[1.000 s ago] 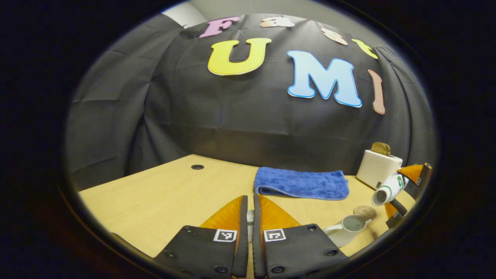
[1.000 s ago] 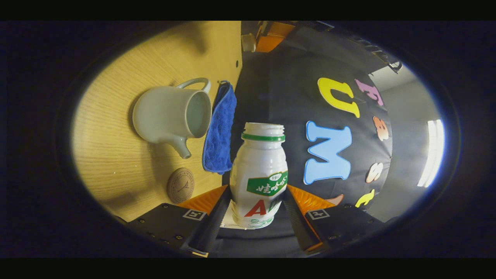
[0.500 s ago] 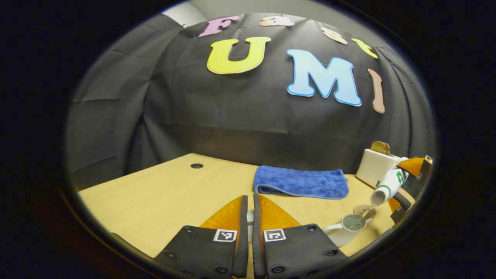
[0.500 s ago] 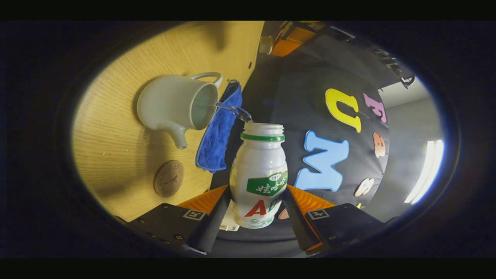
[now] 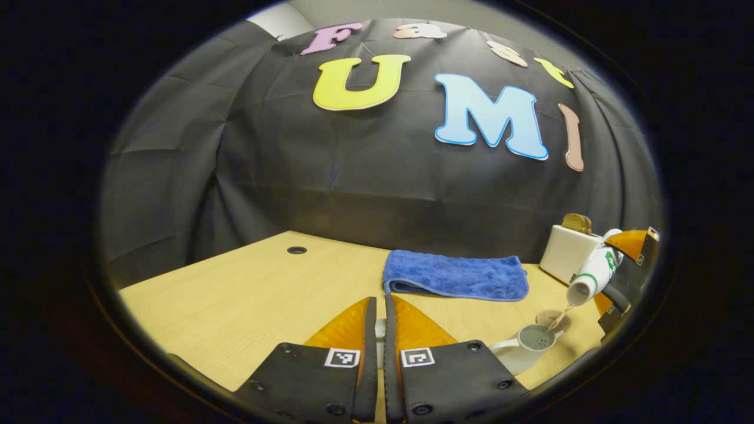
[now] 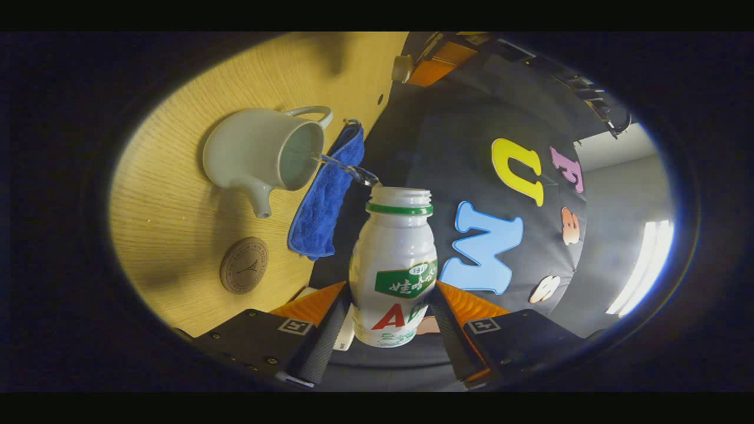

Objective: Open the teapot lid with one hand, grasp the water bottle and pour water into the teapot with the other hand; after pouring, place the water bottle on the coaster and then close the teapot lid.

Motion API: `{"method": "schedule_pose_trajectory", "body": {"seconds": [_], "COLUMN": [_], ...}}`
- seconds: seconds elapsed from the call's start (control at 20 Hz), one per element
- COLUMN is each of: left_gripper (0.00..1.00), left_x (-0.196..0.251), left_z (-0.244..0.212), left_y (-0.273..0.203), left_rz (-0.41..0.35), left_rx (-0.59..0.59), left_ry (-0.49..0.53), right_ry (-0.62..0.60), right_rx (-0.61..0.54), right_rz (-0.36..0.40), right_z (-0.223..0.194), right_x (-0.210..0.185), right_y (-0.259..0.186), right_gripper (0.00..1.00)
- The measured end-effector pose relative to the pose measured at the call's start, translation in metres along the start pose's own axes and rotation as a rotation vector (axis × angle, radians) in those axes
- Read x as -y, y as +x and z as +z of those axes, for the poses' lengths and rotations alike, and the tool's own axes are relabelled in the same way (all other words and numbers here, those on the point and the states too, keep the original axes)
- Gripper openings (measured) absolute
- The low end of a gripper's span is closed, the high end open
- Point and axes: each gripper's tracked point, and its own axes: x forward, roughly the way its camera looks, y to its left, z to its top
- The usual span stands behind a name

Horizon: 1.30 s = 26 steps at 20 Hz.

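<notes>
right gripper (image 6: 392, 306) clamped bottle (image 6: 393, 265), tipped so water fell into open teapot (image 6: 262, 156) on table | left gripper (image 5: 378, 330) jaws closed on lid, held aside | coaster (image 6: 244, 265) free

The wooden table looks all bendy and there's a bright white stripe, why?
Left gripper view: the fisheye lens bows the light wooden table. Right gripper view: the camera is tipped with the white plastic bottle, so the table stands sideways; the stripe is an overexposed ceiling light.

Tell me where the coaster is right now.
In the right gripper view, the coaster lies flat on the table, just past the teapot spout, beside the blue towel.
</notes>
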Motion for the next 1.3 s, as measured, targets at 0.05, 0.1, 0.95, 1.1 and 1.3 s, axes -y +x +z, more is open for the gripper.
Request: {"method": "schedule_pose_trajectory", "body": {"seconds": [0.05, 0.1, 0.95, 1.1, 1.3], "left_gripper": [0.11, 0.11, 0.11, 0.11, 0.11], "left_x": [0.0003, 0.0006, 0.0014, 0.0019, 0.0028], "left_z": [-0.0009, -0.001, -0.0017, -0.002, -0.0028], "left_y": [0.0001, 0.0005, 0.0008, 0.0008, 0.0016], "left_rz": [0.0, -0.001, -0.008, -0.011, -0.013], "left_rx": [0.0, -0.001, -0.009, -0.011, -0.011], "left_ry": [0.0, -0.001, -0.002, -0.003, -0.006], "right_ry": [-0.004, -0.008, -0.071, -0.084, -0.106], "right_rx": [0.001, 0.001, 0.025, 0.034, 0.047], "right_rz": [0.0, 0.0, -0.028, -0.033, -0.043], "right_z": [-0.0021, -0.0028, -0.0007, -0.0001, 0.0011], "right_x": [-0.0002, -0.0004, 0.0001, 0.0011, 0.0031], "right_y": [0.0015, 0.0014, 0.0027, 0.0029, 0.0033], "right_gripper": [0.8, 0.8, 0.8, 0.79, 0.79]}}
